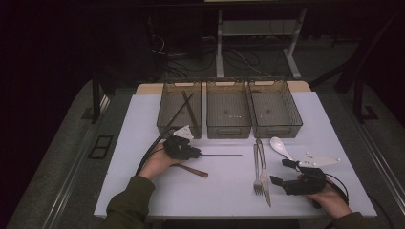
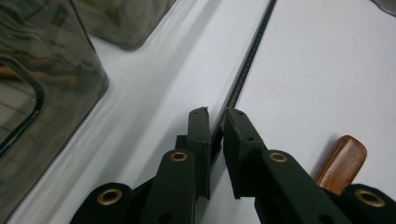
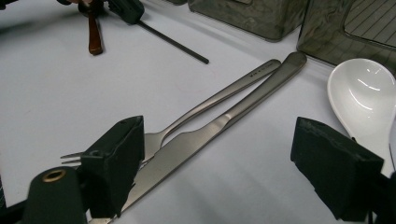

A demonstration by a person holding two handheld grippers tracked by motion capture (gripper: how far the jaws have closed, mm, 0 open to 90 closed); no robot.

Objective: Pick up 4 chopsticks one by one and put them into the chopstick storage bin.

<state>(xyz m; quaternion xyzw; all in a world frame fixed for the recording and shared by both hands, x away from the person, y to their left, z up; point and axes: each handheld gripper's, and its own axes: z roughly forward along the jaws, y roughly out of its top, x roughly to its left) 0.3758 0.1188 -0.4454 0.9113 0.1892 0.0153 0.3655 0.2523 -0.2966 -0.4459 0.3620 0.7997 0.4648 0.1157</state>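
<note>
A black chopstick (image 2: 246, 60) is clamped between the nearly closed jaws of the left gripper (image 1: 197, 153) and lies flat on the white table (image 1: 143, 124), left of its middle, in front of the three bins (image 1: 228, 125). A brown chopstick (image 1: 193, 169) is seen just beside it. The right gripper (image 1: 278, 172) is held wide open near the front right corner, beside the fork (image 3: 205, 107) and knife (image 3: 224, 126), with nothing gripped.

left gripper (image 1: 197, 153) at nine o'clock, jaws nearly closed and pointing to three o'clock; right gripper (image 1: 282, 174) at four o'clock, jaws wide apart.
</note>
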